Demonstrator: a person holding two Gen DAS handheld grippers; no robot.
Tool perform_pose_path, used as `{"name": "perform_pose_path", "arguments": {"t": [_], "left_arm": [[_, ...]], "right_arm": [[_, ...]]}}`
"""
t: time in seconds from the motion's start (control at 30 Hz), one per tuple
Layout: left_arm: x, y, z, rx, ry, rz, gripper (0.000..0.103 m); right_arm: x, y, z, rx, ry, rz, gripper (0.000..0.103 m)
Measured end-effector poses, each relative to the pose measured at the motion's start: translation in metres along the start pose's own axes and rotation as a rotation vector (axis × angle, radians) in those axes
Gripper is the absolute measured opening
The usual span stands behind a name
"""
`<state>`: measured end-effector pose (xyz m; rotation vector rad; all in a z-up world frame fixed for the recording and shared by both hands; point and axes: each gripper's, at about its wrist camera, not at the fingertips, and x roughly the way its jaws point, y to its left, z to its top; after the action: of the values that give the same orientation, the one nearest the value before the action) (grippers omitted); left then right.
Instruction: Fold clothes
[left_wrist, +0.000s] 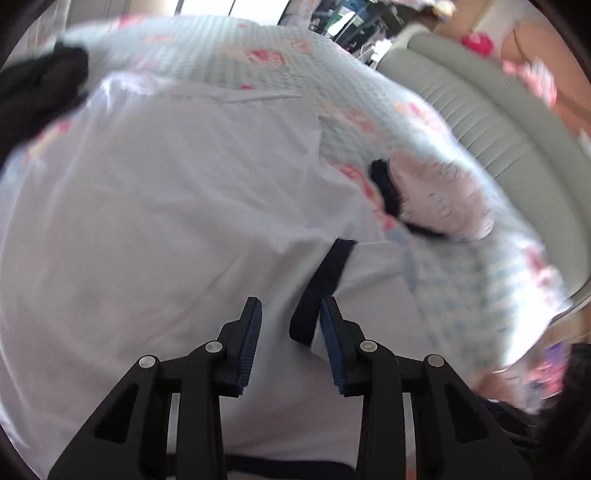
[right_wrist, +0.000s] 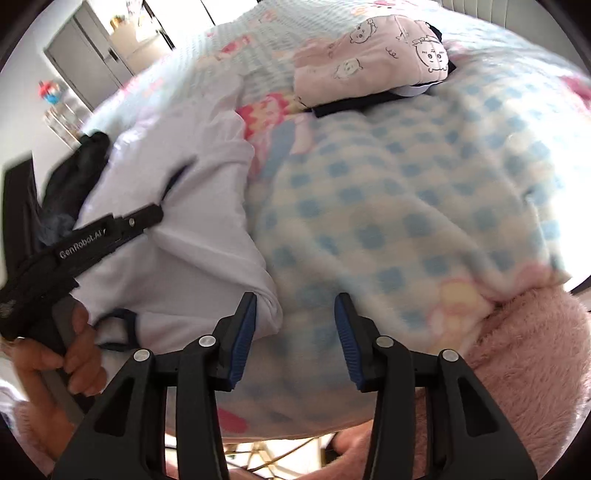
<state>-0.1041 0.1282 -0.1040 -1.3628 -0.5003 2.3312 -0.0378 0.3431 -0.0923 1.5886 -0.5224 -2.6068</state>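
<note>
Smooth white shirt (left_wrist: 166, 221), fleecy checked blanket (right_wrist: 406, 206), left gripper (left_wrist: 290, 332) and right gripper (right_wrist: 295, 332) both agape, empty

A blue-and-cream checked blanket (right_wrist: 388, 206) with pink cartoon prints covers the bed. Beyond the blanket's far edge stands a ribbed grey headboard (left_wrist: 491, 122). At the blanket's far left corner are a grey cabinet (right_wrist: 79, 61) and a small red-and-blue figure (right_wrist: 50, 92).
</note>
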Motion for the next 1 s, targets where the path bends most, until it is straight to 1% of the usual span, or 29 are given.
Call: {"name": "perform_pose_path", "arguments": {"t": [0.03, 0.07, 0.1, 0.13, 0.17, 0.2, 0.23, 0.27, 0.3, 0.37, 0.4, 0.43, 0.47, 0.5, 0.53, 0.57, 0.6, 0.63, 0.7, 0.73, 0.77, 0.8, 0.83, 0.87, 0.93, 0.97, 1.0], "left_arm": [[0.002, 0.002, -0.002, -0.014, 0.036, -0.097, 0.044], [0.005, 0.002, -0.004, -0.019, 0.065, -0.162, 0.049], [0.010, 0.000, -0.007, -0.012, 0.085, -0.185, 0.056], [0.016, -0.003, -0.010, -0.001, 0.096, -0.181, 0.056], [0.020, -0.006, -0.012, 0.016, 0.089, -0.142, 0.053], [0.022, -0.009, -0.013, 0.031, 0.072, -0.103, 0.029], [0.020, -0.010, -0.013, 0.035, 0.053, -0.083, 0.007], [0.014, -0.009, -0.011, 0.030, 0.032, -0.091, 0.007], [0.009, -0.009, -0.009, 0.024, 0.011, -0.099, 0.008], [-0.011, -0.007, -0.010, 0.028, -0.044, -0.101, 0.008], [-0.019, -0.006, -0.012, 0.038, -0.060, -0.077, 0.008], [-0.022, -0.004, -0.014, 0.045, -0.057, -0.054, 0.008], [-0.018, 0.000, -0.016, 0.046, -0.030, -0.033, 0.009], [-0.012, 0.004, -0.017, 0.039, 0.009, -0.012, 0.012], [-0.003, 0.010, -0.016, 0.016, 0.067, 0.005, 0.017], [-0.001, 0.012, -0.016, -0.004, 0.091, 0.004, 0.019], [-0.008, 0.013, -0.017, -0.013, 0.065, -0.017, 0.023], [-0.018, 0.013, -0.018, -0.011, 0.025, -0.036, 0.032], [-0.040, 0.009, -0.020, 0.020, -0.085, -0.074, 0.040], [-0.046, 0.006, -0.019, 0.028, -0.121, -0.110, 0.041], [-0.048, 0.003, -0.015, 0.030, -0.131, -0.144, 0.042], [-0.047, 0.001, -0.008, 0.031, -0.127, -0.159, 0.043], [-0.044, -0.001, -0.001, 0.043, -0.118, -0.158, 0.043], [-0.039, -0.004, 0.006, 0.068, -0.096, -0.128, 0.043], [-0.022, -0.012, 0.019, 0.108, -0.047, -0.034, 0.043], [-0.011, -0.015, 0.024, 0.115, -0.023, -0.013, 0.043], [-0.003, -0.015, 0.028, 0.113, -0.002, -0.006, 0.043]], "right_arm": [[-0.002, 0.002, 0.004, 0.005, -0.010, 0.043, 0.046], [-0.002, 0.006, 0.007, 0.006, -0.019, 0.089, 0.049], [-0.001, 0.011, 0.010, 0.001, -0.030, 0.125, 0.052], [0.003, 0.016, 0.011, -0.013, -0.040, 0.128, 0.052], [0.010, 0.018, 0.011, -0.022, -0.029, 0.098, 0.052], [0.021, 0.019, 0.009, -0.025, 0.000, 0.056, 0.052], [0.032, 0.020, 0.008, -0.027, 0.029, 0.015, 0.051], [0.039, 0.017, 0.005, -0.018, 0.054, -0.004, 0.045], [0.040, 0.013, 0.002, -0.003, 0.063, 0.000, 0.043], [0.032, 0.004, -0.005, 0.016, 0.056, 0.014, 0.043], [0.029, 0.001, -0.007, 0.022, 0.057, 0.019, 0.043], [0.026, 0.000, -0.008, 0.023, 0.062, 0.024, 0.043], [0.024, -0.002, -0.009, 0.025, 0.067, 0.029, 0.045], [0.021, 0.000, -0.008, 0.020, 0.068, 0.035, 0.046], [0.017, 0.003, -0.006, 0.009, 0.064, 0.042, 0.047], [0.014, 0.007, -0.004, -0.002, 0.060, 0.050, 0.048], [0.011, 0.010, -0.003, -0.014, 0.056, 0.058, 0.048], [0.007, 0.014, -0.001, -0.026, 0.046, 0.075, 0.048], [-0.004, 0.022, 0.005, -0.053, 0.014, 0.121, 0.050], [-0.007, 0.025, 0.009, -0.062, 0.001, 0.130, 0.050], [-0.008, 0.026, 0.014, -0.067, -0.011, 0.134, 0.050], [-0.008, 0.027, 0.020, -0.075, -0.017, 0.137, 0.050], [-0.007, 0.027, 0.027, -0.085, -0.013, 0.137, 0.050], [-0.003, 0.028, 0.038, -0.093, -0.012, 0.129, 0.050], [0.001, 0.027, 0.067, -0.108, -0.031, 0.104, 0.050], [0.003, 0.026, 0.081, -0.119, -0.035, 0.093, 0.050], [0.006, 0.027, 0.091, -0.128, -0.032, 0.090, 0.050]]}}
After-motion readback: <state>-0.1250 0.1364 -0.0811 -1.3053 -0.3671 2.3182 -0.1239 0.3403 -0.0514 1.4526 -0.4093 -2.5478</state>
